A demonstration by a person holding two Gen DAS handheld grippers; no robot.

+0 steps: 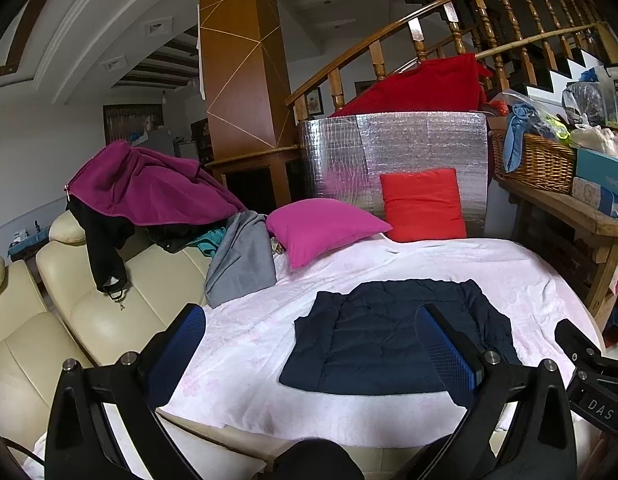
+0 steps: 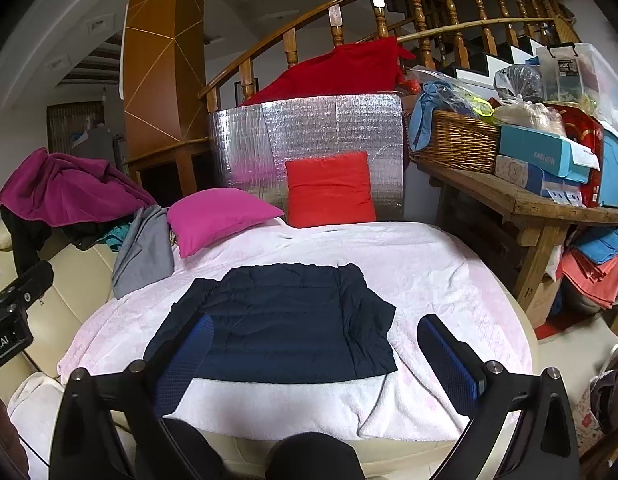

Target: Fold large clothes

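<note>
While jaws gape | navy jacket (image 2: pixel 281 320) flat beyond right gripper (image 2: pixel 315 344)

Both wrist views look forward and slightly down from near the front edge, side by side, sharing the pale pink blanket-covered surface (image 1: pixel 389 256) (image 2: pixel 429 248).

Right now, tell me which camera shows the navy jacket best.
The right wrist view: the navy jacket lies almost whole on the pink blanket, with only its near left corner behind a blue pad. In the left wrist view the jacket shows too, but a pad hides more of its right side.
</note>
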